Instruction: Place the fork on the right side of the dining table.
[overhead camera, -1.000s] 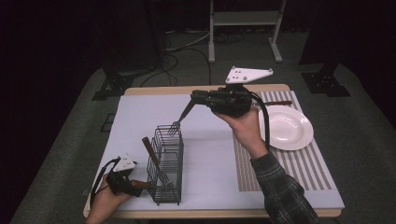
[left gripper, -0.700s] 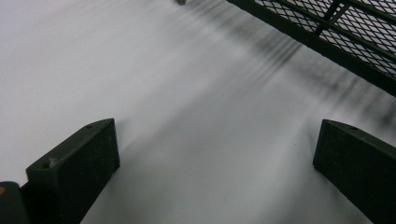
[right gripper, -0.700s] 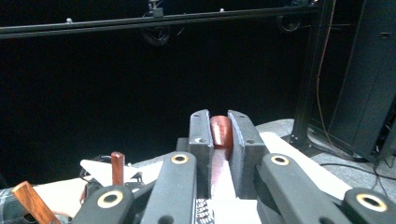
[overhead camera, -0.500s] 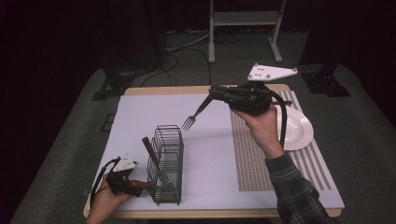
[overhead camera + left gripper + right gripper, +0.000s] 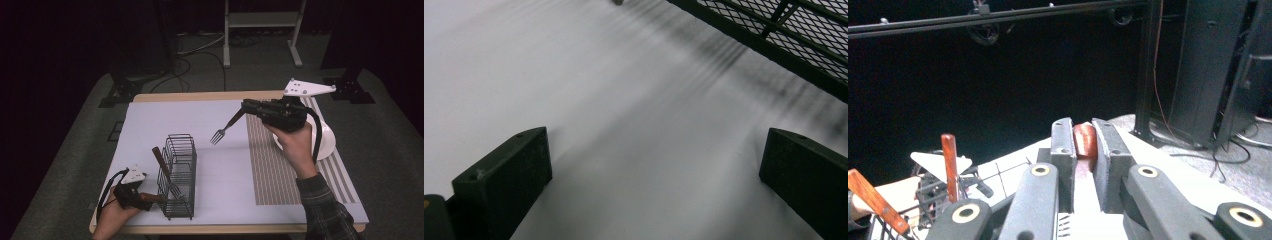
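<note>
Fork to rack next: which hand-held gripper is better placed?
Right. The right hand-held gripper is shut on the fork, held above the mat near the wire rack. The left hand-held gripper is open beside the rack.

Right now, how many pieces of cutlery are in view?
3: a fork in the right gripper jaws, one utensil leaning in the wire basket, one handle low beside the left gripper. Others may be hidden.

Black wire basket (image 5: 178, 175), wood-handled metal fork (image 5: 223, 129)
</note>
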Demonstrator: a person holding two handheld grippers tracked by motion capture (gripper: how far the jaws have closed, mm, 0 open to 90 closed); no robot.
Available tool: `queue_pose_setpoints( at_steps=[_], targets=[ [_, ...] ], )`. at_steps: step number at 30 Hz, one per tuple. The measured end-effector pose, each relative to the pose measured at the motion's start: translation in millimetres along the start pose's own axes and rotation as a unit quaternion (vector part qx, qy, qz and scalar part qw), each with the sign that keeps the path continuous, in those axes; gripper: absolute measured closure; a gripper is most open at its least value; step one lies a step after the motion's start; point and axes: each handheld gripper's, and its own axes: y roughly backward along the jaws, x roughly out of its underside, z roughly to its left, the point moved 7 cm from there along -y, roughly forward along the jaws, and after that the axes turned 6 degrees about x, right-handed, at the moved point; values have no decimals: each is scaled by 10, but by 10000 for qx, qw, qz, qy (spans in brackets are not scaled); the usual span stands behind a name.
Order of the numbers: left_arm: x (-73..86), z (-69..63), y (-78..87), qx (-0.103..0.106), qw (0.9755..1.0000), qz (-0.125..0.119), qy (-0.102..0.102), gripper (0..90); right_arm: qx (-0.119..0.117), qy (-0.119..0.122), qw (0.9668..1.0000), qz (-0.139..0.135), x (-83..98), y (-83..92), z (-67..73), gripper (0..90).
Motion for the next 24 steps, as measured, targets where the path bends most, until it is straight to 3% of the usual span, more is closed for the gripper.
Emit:
queue_pose_setpoints(
  at_steps=[9,24],
  targets=[
    [0,-1,1,-2,10000,0,5,0,287,-347,9988,180,351,131,-170,801],
    [0,1,1,-6,10000,-4,-2,0,645,-568,9958,306,591,397,-383,801]
  ],
)
